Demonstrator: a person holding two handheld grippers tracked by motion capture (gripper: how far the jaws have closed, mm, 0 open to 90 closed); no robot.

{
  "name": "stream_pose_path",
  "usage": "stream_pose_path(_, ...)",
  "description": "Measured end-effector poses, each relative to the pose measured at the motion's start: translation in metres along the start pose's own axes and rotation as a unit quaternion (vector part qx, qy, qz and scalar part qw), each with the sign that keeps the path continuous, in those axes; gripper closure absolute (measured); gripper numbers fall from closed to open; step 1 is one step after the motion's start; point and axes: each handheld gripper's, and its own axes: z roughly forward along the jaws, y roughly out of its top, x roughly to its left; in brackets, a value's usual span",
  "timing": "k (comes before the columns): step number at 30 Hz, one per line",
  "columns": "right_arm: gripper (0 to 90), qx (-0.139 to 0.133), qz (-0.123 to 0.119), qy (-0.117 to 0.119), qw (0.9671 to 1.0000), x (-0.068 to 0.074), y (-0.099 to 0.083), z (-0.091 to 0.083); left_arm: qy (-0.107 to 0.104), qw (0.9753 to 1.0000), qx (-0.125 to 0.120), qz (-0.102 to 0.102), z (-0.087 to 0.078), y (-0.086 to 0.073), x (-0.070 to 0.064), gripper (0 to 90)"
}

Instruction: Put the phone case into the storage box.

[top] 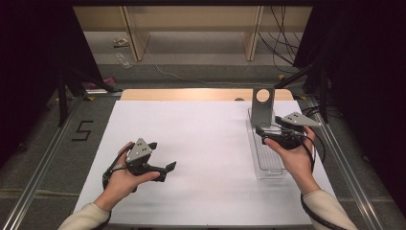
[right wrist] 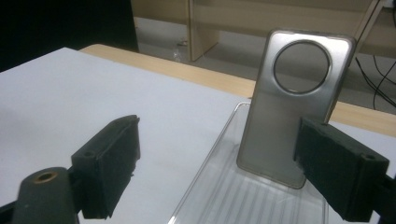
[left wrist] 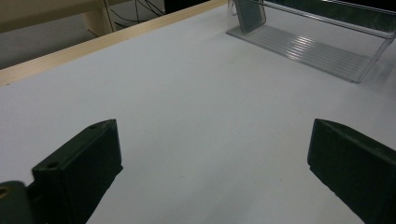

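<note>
On the left of the white tabletop (top: pixel 201 143), the left tool (top: pixel 163 171) rests low in the person's left hand (top: pixel 125 178), its jaws spread wide with nothing between them; in the left gripper view they frame only bare white surface, with the clear tray (left wrist: pixel 322 51) far off to the right. That hand looks parked, its wrist laid near the front edge and the tool pointing right across the tabletop, probably kept out of the way while the other side works. Farther right, the clear tray (top: pixel 268 163) lies lengthwise near the right edge, and a phone case (top: pixel 262 108) stands upright at its far end, tilted slightly back, its round camera cutout at the top; leaning there, it presents a flat face and both side edges for a pinch. At the far right, the right hand (top: pixel 294 160) reaches forward over the near part of the tray with the right tool (top: pixel 268 130) held level and aimed at the case. In the right gripper view its jaws are also wide apart, gripping nothing, with the phone case (right wrist: pixel 292 107) standing beyond them and nearer the right jaw, apart from both; the tool seems lined up to move in on it.
</note>
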Motion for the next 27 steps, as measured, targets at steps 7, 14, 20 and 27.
stream_pose_path(7,15.8,0.002,-0.005,0.012,0.9999,0.005,-0.006,-0.007,0.0,1.0,-0.001,0.0,-0.001,0.001,-0.001,2.3)
stream_pose_path(14,15.8,-0.001,-0.01,0.023,0.9997,0.011,-0.01,-0.015,-0.002,1.0,-0.004,0.001,-0.001,0.001,-0.002,2.3)
stream_pose_path(20,15.8,0.001,-0.015,0.035,0.9993,0.016,-0.017,-0.021,-0.002,1.0,-0.005,0.001,-0.001,0.002,-0.003,2.3)
stream_pose_path(27,15.8,-0.004,-0.02,0.047,0.9987,0.02,-0.024,-0.03,-0.002,1.0,-0.007,0.002,-0.002,0.002,-0.004,2.3)
